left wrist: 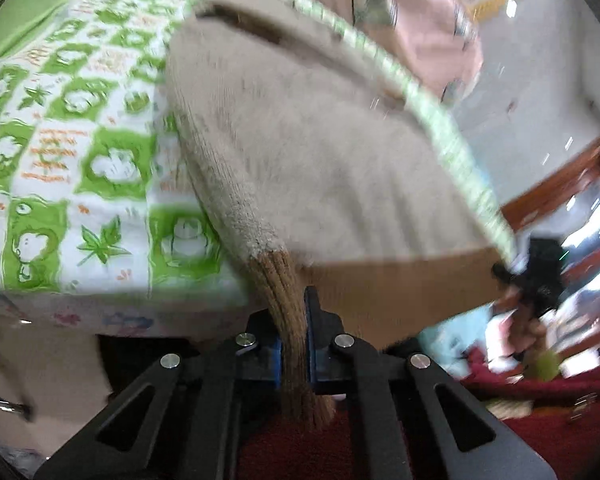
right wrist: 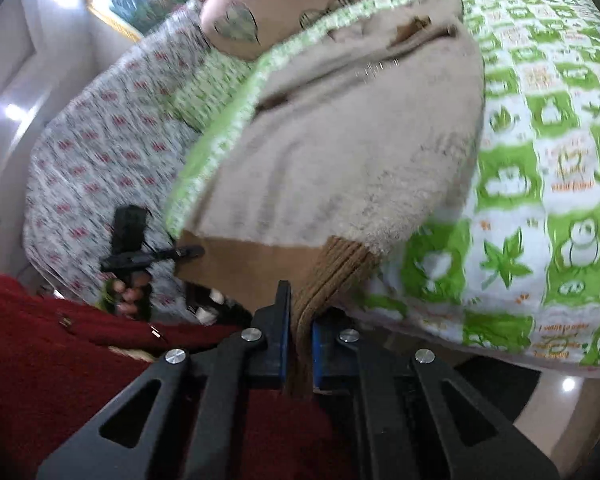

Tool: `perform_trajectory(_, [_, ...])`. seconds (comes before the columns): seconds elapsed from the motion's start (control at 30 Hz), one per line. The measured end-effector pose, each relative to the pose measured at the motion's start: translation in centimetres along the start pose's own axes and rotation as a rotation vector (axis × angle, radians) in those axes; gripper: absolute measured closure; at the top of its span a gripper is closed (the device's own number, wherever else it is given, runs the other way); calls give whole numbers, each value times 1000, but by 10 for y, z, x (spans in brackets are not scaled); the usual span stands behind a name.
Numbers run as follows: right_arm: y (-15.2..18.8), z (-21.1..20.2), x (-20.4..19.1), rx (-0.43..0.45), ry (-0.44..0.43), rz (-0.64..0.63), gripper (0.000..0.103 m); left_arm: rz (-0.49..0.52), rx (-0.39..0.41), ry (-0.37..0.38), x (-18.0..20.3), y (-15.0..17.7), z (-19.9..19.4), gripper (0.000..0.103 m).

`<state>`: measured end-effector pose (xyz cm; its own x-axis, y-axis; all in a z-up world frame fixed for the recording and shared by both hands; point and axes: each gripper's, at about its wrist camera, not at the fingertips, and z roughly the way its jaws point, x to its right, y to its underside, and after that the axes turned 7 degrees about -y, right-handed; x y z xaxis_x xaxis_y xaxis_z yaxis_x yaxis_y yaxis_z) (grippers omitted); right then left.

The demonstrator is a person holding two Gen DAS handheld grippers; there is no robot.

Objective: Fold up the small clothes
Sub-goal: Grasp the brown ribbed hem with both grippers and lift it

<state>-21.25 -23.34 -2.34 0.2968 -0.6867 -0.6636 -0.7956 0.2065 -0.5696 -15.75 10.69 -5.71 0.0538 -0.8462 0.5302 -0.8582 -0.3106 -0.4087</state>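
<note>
A bed takes up most of what I see, spread with a green-and-white sheet (left wrist: pixel 72 152) printed with frogs and leaves, a pinkish pillow (right wrist: pixel 268 4) at its far end and red carpet (right wrist: pixel 40 340) below the edge.

My left gripper (left wrist: pixel 296 360) is clamped down on the brown ribbed hem (left wrist: pixel 278 288) of a beige knit sweater (left wrist: pixel 312 152), the blue pads squeezed onto the bunched ribbing at one bottom corner. My right gripper (right wrist: pixel 300 356) is closed the same way on the ribbed band at the other bottom corner. Outward from both grips the sweater lies across the sheet, hem toward me at the bed's edge, its body running away toward the pillow (both views are smeared by motion, so the neckline end is hard to read).

I judge this knit soft and floppy, fairly light but thick enough to bunch. It will sag between my two grips and drape where unsupported. The fuzzy body looks likely to cling to the sheet rather than slide. The ribbed hem is the firmest part, so the corners are a sound place to hold; a pinch in the loose body would only stretch it.
</note>
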Motion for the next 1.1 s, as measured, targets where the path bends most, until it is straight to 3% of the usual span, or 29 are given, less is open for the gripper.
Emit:
perform_trajectory(0.07, [-2,-7,2,60,-36,20,94,-47,59,49,-6,-5,-13,96])
perform_trajectory(0.33, [-28,-23,-4,190,-49,15,94,-71,261,83,7,-48,-46,97])
perform_trajectory(0.6, [-105,-30,-9,370,-67,-45,94,-4,426,107,37,-131,-55,97])
perform_trajectory(0.77, [-170,-14,6,420,5,-62,94,45,446,44,49,-199,-28,97])
perform_trajectory(1.1, [-290,41,74,420,156,25,94,51,432,-104,44,-317,47,97])
